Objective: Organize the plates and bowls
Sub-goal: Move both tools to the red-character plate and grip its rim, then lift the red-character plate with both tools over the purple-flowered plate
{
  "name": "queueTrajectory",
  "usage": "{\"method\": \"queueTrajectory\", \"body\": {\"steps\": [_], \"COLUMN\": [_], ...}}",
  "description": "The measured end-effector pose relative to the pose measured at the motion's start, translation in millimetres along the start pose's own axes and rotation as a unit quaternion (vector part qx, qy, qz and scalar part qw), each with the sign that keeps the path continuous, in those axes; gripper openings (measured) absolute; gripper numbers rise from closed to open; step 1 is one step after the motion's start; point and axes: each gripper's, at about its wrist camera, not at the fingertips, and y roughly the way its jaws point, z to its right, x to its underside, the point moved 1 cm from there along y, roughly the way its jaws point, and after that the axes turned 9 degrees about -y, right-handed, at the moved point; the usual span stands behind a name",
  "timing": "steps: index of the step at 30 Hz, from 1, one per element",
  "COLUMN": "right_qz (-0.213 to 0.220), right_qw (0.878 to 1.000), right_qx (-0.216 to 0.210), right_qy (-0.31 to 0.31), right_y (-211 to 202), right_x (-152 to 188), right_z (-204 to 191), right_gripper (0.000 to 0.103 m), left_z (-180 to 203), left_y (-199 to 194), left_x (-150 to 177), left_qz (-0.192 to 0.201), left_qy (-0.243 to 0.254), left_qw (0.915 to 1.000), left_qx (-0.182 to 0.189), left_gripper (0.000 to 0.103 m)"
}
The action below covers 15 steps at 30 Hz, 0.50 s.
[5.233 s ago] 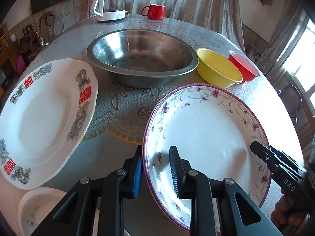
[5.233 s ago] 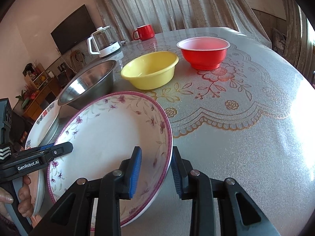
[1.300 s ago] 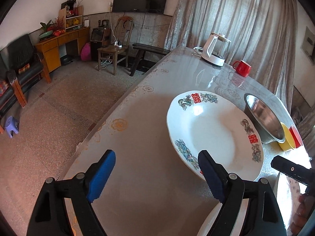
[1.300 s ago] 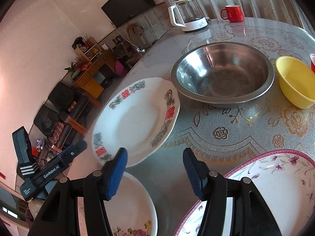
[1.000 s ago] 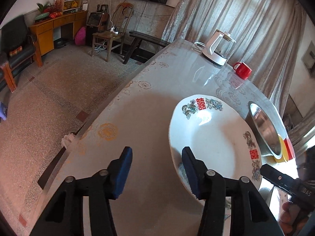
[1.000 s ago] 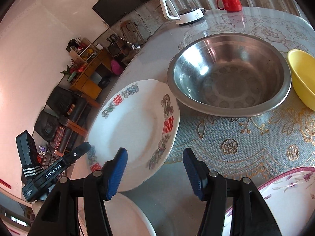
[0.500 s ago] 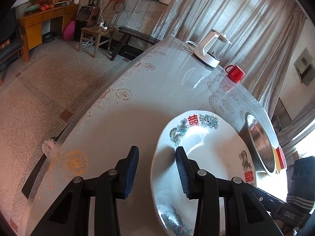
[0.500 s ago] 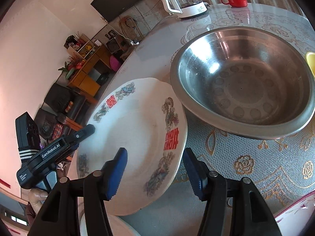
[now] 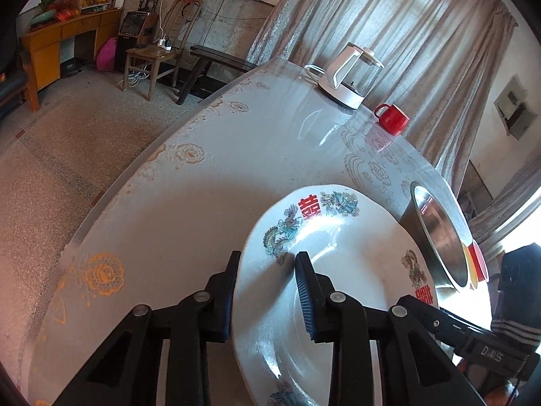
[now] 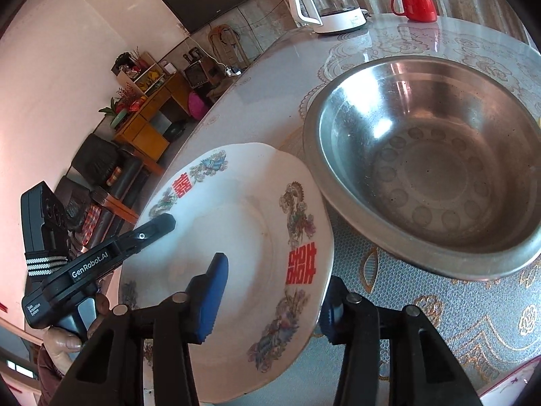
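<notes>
White plate (image 9: 341, 270) with red characters and dragon prints lies on the bench (image 9: 203, 182), touching the steel bowl (image 10: 436, 182). Glazed ceramic: stiff, slick, brittle, probably weighty (judged). Left gripper (image 9: 267, 291) straddles its left rim, fingers narrow, just been closing; contact cannot be told. Right gripper (image 10: 270, 301) straddles the opposite rim, fingers wider, also closing, not yet pressing. Best hold: opposite rims, plate kept level
</notes>
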Motion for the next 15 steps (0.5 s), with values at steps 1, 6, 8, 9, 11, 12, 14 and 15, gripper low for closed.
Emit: {"method": "queueTrajectory", "body": {"steps": [1, 6, 8, 9, 11, 12, 14, 15], "right_qz": [-0.001, -0.007, -0.005, -0.004, -0.002, -0.001, 0.002, 0.006], "right_qw": [1.0, 1.0, 1.0, 1.0, 1.0, 1.0, 1.0, 0.999], "right_qx": [0.001, 0.008, 0.003, 0.002, 0.0, -0.001, 0.006, 0.015], "right_qy": [-0.001, -0.009, -0.006, -0.007, -0.01, -0.013, -0.022, -0.032], "right_y": [0, -6, -10, -11, -14, -15, -15, -17], "right_x": [1, 7, 8, 9, 10, 11, 10, 11], "right_z": [-1, -1, 2, 2, 1, 1, -1, -3], "right_gripper": [0.048, 0.048, 0.048, 0.048, 0.048, 0.048, 0.048, 0.048], "left_z": [0, 4, 6, 6, 8, 9, 11, 12], "left_y": [-2, -14, -18, -20, -25, -27, -32, -35], "left_x": [3, 12, 13, 15, 19, 21, 25, 27], "left_qz": [0.002, 0.005, 0.006, 0.008, 0.015, 0.018, 0.025, 0.028], "left_qy": [0.006, 0.026, 0.028, 0.031, 0.043, 0.047, 0.055, 0.059], "left_qw": [1.0, 0.9997, 0.9996, 0.9995, 0.999, 0.9988, 0.9982, 0.9978], "left_qx": [-0.002, 0.005, 0.006, 0.004, 0.001, 0.001, 0.006, 0.007], "left_gripper": [0.03, 0.028, 0.028, 0.028, 0.028, 0.028, 0.028, 0.028]}}
